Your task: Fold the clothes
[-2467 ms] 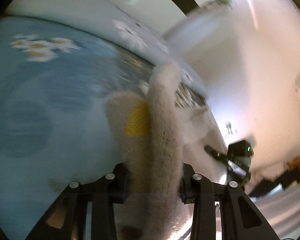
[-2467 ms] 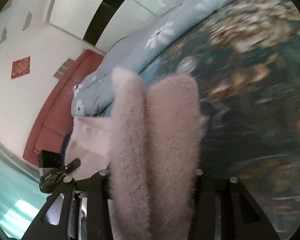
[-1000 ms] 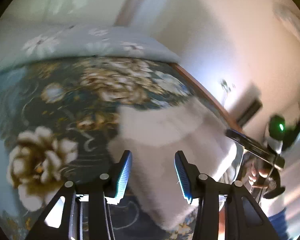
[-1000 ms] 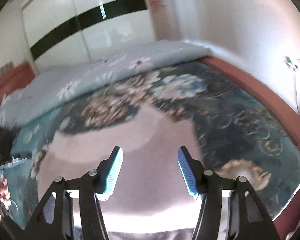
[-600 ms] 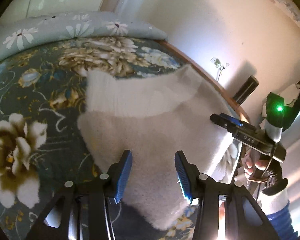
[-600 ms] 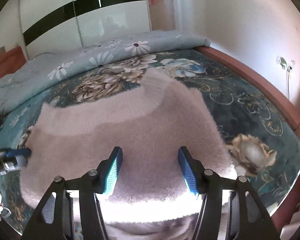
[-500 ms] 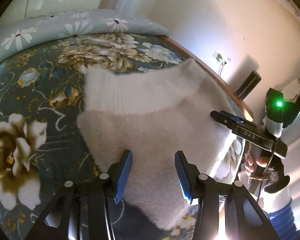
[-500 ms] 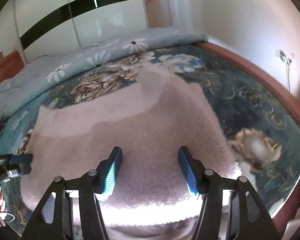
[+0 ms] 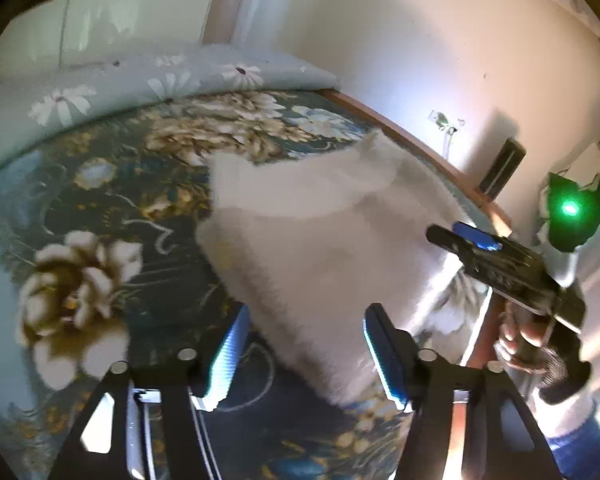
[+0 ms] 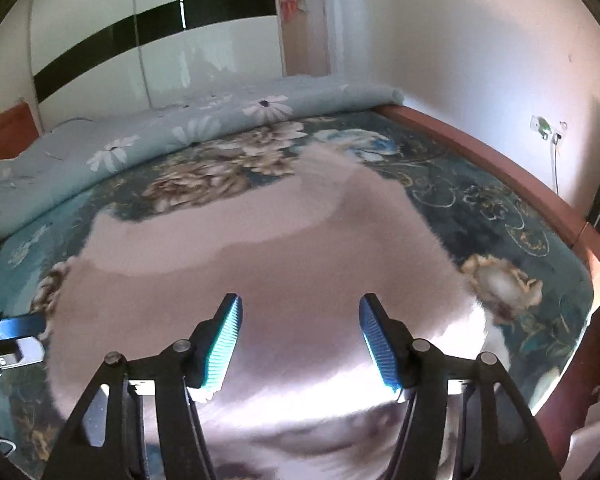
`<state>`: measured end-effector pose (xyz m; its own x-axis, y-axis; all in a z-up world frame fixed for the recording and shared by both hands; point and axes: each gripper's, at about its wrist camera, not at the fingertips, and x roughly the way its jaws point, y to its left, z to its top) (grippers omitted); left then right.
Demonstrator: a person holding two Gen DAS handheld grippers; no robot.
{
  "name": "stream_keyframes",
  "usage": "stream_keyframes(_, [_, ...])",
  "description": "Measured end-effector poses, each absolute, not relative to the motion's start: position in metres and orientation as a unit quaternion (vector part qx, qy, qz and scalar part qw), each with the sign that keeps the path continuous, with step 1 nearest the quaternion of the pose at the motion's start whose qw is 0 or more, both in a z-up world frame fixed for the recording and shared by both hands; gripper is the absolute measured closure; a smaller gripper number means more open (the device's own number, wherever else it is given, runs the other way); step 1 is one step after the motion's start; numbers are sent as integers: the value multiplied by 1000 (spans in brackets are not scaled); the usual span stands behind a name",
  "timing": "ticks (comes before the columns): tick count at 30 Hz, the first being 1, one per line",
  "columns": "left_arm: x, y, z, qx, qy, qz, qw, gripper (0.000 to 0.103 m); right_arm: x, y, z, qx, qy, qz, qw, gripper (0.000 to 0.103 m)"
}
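Observation:
A fluffy pale pink sweater (image 9: pixel 320 240) (image 10: pixel 268 264) lies spread flat on the dark floral bedspread, its ribbed hem at the far side. My left gripper (image 9: pixel 304 344) hovers over the sweater's near left corner; its jaws are opening, apart from the fabric, nothing pressed between them. My right gripper (image 10: pixel 300 332) hangs above the middle of the sweater's near part, open and empty. In the left wrist view the right gripper (image 9: pixel 496 256) shows at the right in a gloved hand. A finger of the left gripper (image 10: pixel 16 328) shows at the left edge of the right wrist view.
The bedspread (image 10: pixel 500 216) covers a bed with a reddish wooden frame (image 10: pixel 500 168). A light blue daisy-print duvet (image 10: pixel 160 140) is bunched along the far side. A white wardrobe with a black stripe (image 10: pixel 140 40) and a wall with a socket (image 10: pixel 544 128) lie beyond.
Both grippers let go of the sweater, which now lies spread on the bed. Both moved in lower over it, and the left jaws spread wider in the last half second.

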<state>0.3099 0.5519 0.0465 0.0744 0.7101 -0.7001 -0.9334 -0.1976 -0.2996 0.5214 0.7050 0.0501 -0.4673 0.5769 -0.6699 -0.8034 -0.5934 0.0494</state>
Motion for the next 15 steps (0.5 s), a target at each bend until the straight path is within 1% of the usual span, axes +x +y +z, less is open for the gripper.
stream_keyframes(2, [312,545,46,-386,147,673,614,27,520,688,47,-315,175,837,411,41])
stream_keyframes(4, [314,539,43,-382,144,673,616,15,521,672,43,-319,173,837,410,41])
stream_keyframes(5, [315,536,42,-380,142,674,618,12,522,666,40,-318,179,836,411,40])
stream_keyframes(7, [316,529,39,-371,134,680,618,0,526,656,34,-316,195,830,415,34])
stream_keyframes(8, [317,525,38,-368,132,683,617,0,529,654,30,-314,207,824,424,28])
stream_keyframes(11, [318,515,35,-358,128,690,616,0,538,647,23,-298,238,812,443,28])
stream_keyframes(13, [320,512,34,-355,140,693,611,0,541,640,20,-293,247,806,452,27])
stream_keyframes(14, [321,509,34,-352,141,696,609,0,542,637,19,-291,252,802,456,25])
stream_keyframes(15, [321,506,34,-349,142,699,608,0,543,634,17,-292,254,799,460,19])
